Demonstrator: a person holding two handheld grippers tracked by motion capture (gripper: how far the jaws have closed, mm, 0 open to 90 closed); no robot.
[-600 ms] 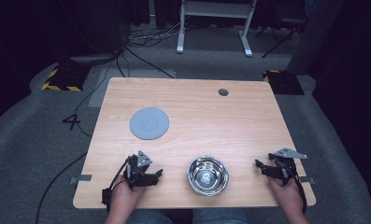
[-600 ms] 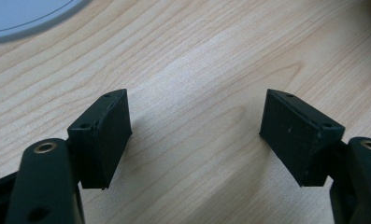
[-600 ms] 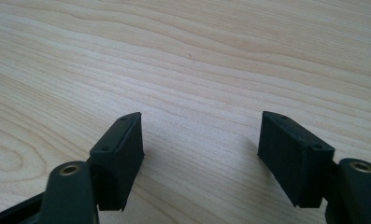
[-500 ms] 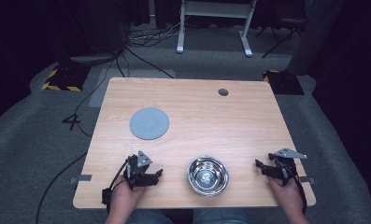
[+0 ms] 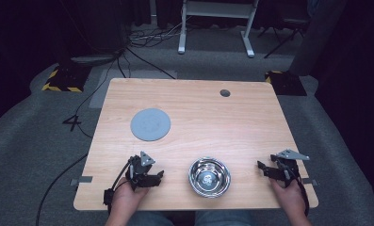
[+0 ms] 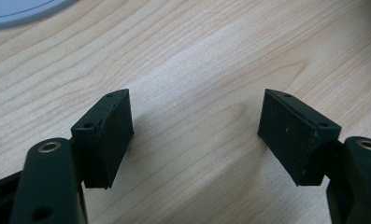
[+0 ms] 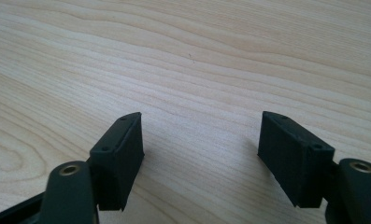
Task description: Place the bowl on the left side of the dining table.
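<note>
Left gripper (image 5: 149, 176) and right gripper (image 5: 274, 168) are resting at the table's (image 5: 194, 117) near edge, jaws spread wide with nothing between them; the steel bowl (image 5: 209, 176) is sitting between the two. The grey disc (image 6: 19, 10), at 11 o'clock from the bowl, is getting cropped in the left gripper view. Pale woodgrain is reflecting glare, and cables (image 5: 142, 40) are trailing over grey carpet in the dim room behind.

Your light falls from overhead onto the pale rectangular wooden table (image 5: 231, 127), leaving a brighter, washed patch right of its middle, while the room around it sinks to near black. The round shiny steel bowl (image 5: 209, 176) throws small glints. Your high view is soft and slightly grainy. In your two gripper views the wood grain is crisp farther off; the matte black jaws blur slightly at the bottom edge and cast soft shadows beside them.
</note>
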